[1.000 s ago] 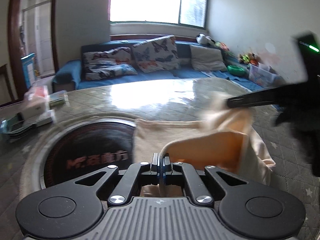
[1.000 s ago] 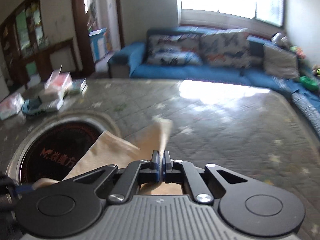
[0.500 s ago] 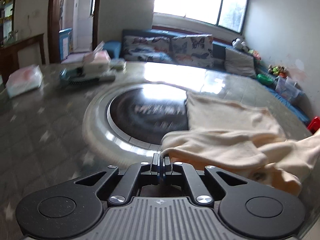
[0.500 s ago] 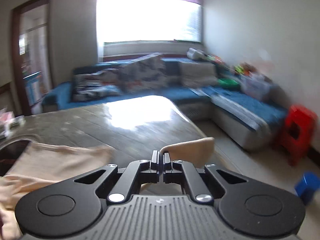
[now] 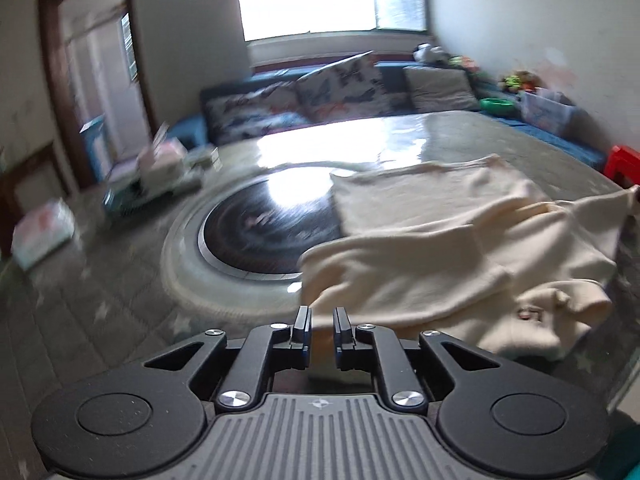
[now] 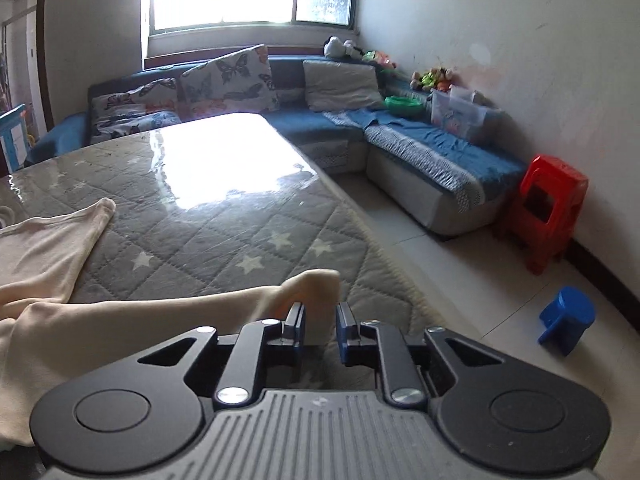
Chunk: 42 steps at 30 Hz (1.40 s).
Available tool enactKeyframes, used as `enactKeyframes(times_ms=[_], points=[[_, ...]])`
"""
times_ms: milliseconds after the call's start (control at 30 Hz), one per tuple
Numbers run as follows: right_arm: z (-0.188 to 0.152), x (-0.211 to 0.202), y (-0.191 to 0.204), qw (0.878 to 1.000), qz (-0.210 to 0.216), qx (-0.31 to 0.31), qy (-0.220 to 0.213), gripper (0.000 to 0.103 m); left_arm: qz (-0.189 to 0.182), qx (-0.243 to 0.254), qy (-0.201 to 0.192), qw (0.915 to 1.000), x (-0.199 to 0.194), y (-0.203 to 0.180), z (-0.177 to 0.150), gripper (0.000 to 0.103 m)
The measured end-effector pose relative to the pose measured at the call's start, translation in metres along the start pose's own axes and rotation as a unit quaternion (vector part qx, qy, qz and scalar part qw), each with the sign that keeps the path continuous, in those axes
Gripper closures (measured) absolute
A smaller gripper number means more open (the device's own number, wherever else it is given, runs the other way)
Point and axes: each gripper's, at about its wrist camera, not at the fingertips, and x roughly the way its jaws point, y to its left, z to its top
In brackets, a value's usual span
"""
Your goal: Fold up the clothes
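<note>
releasing: left gripper [image 5: 321,326] and right gripper [image 6: 320,322] both opening, cloth between the jaws unpinched. cream sweater [image 5: 448,256] sprawled at three o'clock on the quilted table [image 6: 224,236]. soft, light, limp; best pinched at hem corners or cuff [image 6: 316,280].

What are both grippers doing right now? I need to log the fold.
Left gripper: jaws opening, cream garment edge just ahead, not pinched.
Right gripper: jaws opening, sleeve end between them, released.
</note>
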Motion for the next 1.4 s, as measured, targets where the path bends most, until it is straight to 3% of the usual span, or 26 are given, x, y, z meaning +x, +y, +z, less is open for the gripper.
enactKeyframes(times_ms=[200, 300, 367, 533, 600, 667, 767, 867, 1000, 1100, 1233, 1400], points=[[0.008, -0.014, 0.008, 0.999, 0.021, 0.000, -0.028, 0.074, -0.062, 0.051, -0.026, 0.9964, 0.008, -0.033, 0.012, 0.089], [0.009, -0.012, 0.021, 0.999, 0.043, -0.011, -0.026, 0.071, -0.093, 0.066, -0.022, 0.9932, 0.021, -0.051, 0.015, 0.079], [0.009, -0.011, 0.030, 0.998, 0.057, -0.019, -0.025, 0.066, -0.102, 0.078, -0.017, 0.9916, 0.030, -0.060, 0.015, 0.062], [0.005, -0.003, 0.045, 0.996, 0.080, -0.034, -0.005, 0.064, -0.113, 0.096, 0.001, 0.9890, 0.049, -0.074, 0.011, 0.060], [0.003, 0.001, 0.046, 0.996, 0.084, -0.032, 0.002, 0.063, -0.112, 0.089, 0.007, 0.9896, 0.054, -0.072, 0.010, 0.067], [0.000, 0.005, 0.045, 0.996, 0.086, -0.029, 0.009, 0.063, -0.114, 0.074, 0.005, 0.9908, 0.055, -0.066, 0.011, 0.092], [-0.003, 0.009, 0.041, 0.996, 0.084, -0.027, 0.019, 0.062, -0.116, 0.033, -0.003, 0.9927, 0.052, -0.054, 0.014, 0.100], [-0.005, 0.011, 0.036, 0.996, 0.083, -0.023, 0.023, 0.061, -0.111, -0.021, -0.017, 0.9935, 0.041, -0.031, 0.017, 0.100], [-0.007, 0.011, 0.033, 0.996, 0.083, -0.023, 0.023, 0.060, -0.078, -0.086, -0.038, 0.9926, 0.028, 0.005, 0.020, 0.101], [-0.007, 0.011, 0.033, 0.996, 0.082, -0.024, 0.023, 0.060, -0.034, -0.138, -0.058, 0.9881, 0.015, 0.042, 0.019, 0.101], [-0.005, 0.013, 0.034, 0.996, 0.077, -0.025, 0.023, 0.059, 0.030, -0.205, -0.075, 0.9755, 0.000, 0.093, 0.014, 0.101], [-0.005, 0.015, 0.032, 0.997, 0.074, -0.019, 0.021, 0.059, 0.101, -0.261, -0.057, 0.9584, -0.006, 0.141, -0.009, 0.101]])
